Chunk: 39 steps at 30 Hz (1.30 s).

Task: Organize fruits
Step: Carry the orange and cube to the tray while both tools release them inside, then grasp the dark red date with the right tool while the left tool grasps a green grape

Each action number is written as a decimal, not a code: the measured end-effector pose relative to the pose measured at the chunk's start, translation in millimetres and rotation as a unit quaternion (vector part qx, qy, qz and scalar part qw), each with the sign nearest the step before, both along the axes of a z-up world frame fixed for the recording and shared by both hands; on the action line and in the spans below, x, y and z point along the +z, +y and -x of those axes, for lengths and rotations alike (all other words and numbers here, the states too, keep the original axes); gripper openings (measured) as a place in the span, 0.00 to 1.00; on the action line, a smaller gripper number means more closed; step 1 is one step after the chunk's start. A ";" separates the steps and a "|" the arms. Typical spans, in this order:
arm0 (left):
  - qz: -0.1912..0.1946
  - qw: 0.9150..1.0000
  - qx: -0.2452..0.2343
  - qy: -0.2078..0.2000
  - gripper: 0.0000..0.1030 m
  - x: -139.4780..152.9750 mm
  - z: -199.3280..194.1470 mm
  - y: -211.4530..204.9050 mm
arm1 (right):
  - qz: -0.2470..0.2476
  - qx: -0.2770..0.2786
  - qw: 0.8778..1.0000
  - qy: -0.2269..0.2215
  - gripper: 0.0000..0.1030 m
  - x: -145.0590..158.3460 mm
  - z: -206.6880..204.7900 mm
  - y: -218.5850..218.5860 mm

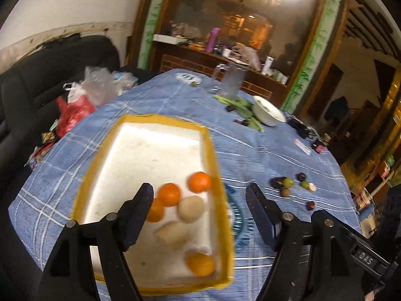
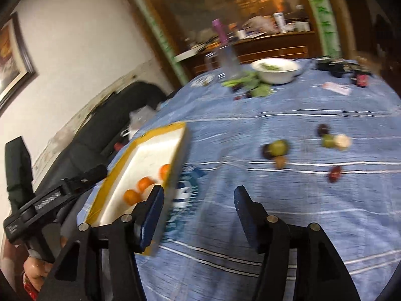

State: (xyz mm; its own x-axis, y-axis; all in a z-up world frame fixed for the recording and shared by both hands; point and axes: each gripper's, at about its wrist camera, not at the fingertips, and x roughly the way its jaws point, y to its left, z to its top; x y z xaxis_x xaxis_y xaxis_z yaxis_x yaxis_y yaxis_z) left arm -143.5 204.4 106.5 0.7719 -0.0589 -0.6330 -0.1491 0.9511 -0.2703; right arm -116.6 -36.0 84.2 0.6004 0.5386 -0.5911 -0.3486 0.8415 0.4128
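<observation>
A white foam tray (image 1: 140,150) with a yellow taped rim sits on a table covered by a blue checked cloth (image 1: 263,155). In its near end lie four oranges (image 1: 170,194), round and bright, and two pale beige fruits (image 1: 191,209), smooth and rounded; a further pale piece near the closest orange is too blurred to identify. The left gripper (image 1: 199,195) hangs over the tray's near end, its fingers spread wide with nothing between them, one finger above the oranges and the other out past the tray's right rim. Well apart from the tray, to its right on the cloth, lies a loose cluster of small fruits (image 1: 292,184): dark purple ones, green ones, a brown one, a whitish one and a small red one a little nearer. The right gripper (image 2: 199,195) hangs above bare cloth between tray and cluster, also spread wide and empty. At the table's far side stand a white bowl (image 1: 268,111), some green leaves (image 1: 240,105) and a clear glass (image 1: 233,80).
</observation>
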 end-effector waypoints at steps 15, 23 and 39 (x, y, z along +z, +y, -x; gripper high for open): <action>-0.038 0.996 -0.073 0.026 0.75 -5.9 -12.1 -66.3 | 0.023 -0.111 0.993 0.034 0.61 -31.3 -3.3 -107.9; -0.023 0.991 -0.120 0.061 0.75 -24.2 -44.9 -106.6 | 0.065 -0.124 0.988 0.059 0.60 -44.2 -42.0 -127.0; -0.107 0.976 -0.178 0.070 0.63 -63.3 -139.8 -194.6 | 0.126 -0.090 0.986 0.067 0.46 -70.9 -85.7 -95.0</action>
